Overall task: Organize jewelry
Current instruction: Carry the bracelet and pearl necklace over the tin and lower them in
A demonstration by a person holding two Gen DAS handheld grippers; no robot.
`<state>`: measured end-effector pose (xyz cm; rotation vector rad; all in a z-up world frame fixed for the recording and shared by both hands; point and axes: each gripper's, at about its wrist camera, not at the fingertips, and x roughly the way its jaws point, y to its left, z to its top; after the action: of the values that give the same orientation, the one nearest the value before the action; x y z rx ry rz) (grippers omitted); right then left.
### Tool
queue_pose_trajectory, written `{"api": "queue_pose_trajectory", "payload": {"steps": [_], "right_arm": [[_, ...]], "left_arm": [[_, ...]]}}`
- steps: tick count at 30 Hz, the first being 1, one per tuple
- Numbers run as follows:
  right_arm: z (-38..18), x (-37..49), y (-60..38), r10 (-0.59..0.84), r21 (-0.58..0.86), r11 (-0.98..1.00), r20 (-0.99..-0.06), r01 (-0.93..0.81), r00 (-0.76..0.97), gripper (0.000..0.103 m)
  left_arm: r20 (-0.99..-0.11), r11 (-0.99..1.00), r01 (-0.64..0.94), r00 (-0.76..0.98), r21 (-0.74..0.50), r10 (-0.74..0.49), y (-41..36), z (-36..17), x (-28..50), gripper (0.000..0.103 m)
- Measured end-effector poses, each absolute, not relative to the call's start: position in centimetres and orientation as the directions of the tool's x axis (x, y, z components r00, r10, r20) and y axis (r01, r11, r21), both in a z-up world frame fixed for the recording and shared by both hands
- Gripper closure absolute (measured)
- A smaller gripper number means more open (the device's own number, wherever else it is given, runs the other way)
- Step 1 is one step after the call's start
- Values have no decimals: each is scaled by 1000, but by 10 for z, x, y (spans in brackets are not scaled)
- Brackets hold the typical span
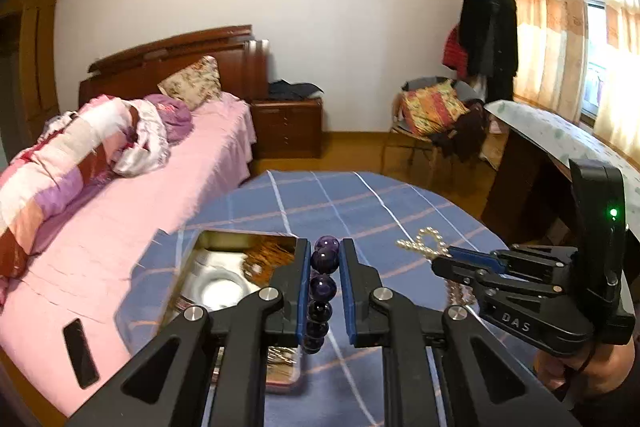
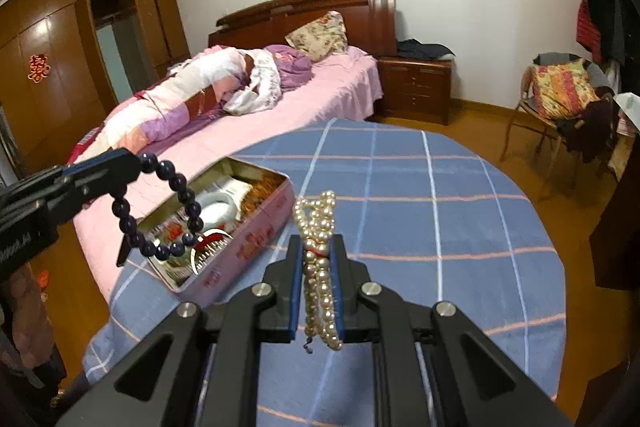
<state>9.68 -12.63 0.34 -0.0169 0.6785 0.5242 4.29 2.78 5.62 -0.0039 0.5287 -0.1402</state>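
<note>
- The left gripper [image 1: 325, 251] is clamped on a bracelet of dark purple beads [image 1: 322, 283]. In the left wrist view the beads run in one line between the two blue pads, so the ring shape is hidden.
- The right wrist view shows what that view cannot: the purple beads [image 2: 168, 211] make a full loop that hangs from the left gripper [image 2: 134, 163], up in the air over the near end of the open tin box [image 2: 248, 251].
- The right gripper [image 2: 316, 255] is clamped on a bunch of white pearl strands [image 2: 318, 239]. The pearls stick out past the tips and also hang down behind them.
- From the left wrist view, the right gripper [image 1: 450, 254] is seen from the side, to the right of the tin box [image 1: 240, 267]. Only a small loop of the pearls [image 1: 424, 245] shows at its tip.
- The tin box sits on the round table with the blue checked cloth [image 2: 420, 207], at the edge nearest the pink bed [image 2: 320, 87].
- The right wrist view looks down into the box. A pale white ring [image 2: 218, 205], some orange-brown stuff and a small red and white comb-like thing [image 2: 210, 247] lie inside. In the left wrist view the inside of the box is blurry.
- Only the left wrist view shows a black phone [image 1: 80, 353] lying on the bed [image 1: 120, 227], left of the tin box.
</note>
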Motion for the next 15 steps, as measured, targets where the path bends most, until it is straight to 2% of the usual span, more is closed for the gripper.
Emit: {"api": "queue_pose_trajectory", "payload": {"steps": [8, 15], "right_arm": [[15, 102, -98, 509, 158, 837, -576, -524, 639, 88], [17, 112, -63, 560, 177, 799, -569, -575, 603, 88]], "left_arm": [[-481, 998, 57, 875, -6, -52, 62, 65, 55, 89], [-502, 1000, -3, 865, 1, 3, 87, 53, 69, 89]]}}
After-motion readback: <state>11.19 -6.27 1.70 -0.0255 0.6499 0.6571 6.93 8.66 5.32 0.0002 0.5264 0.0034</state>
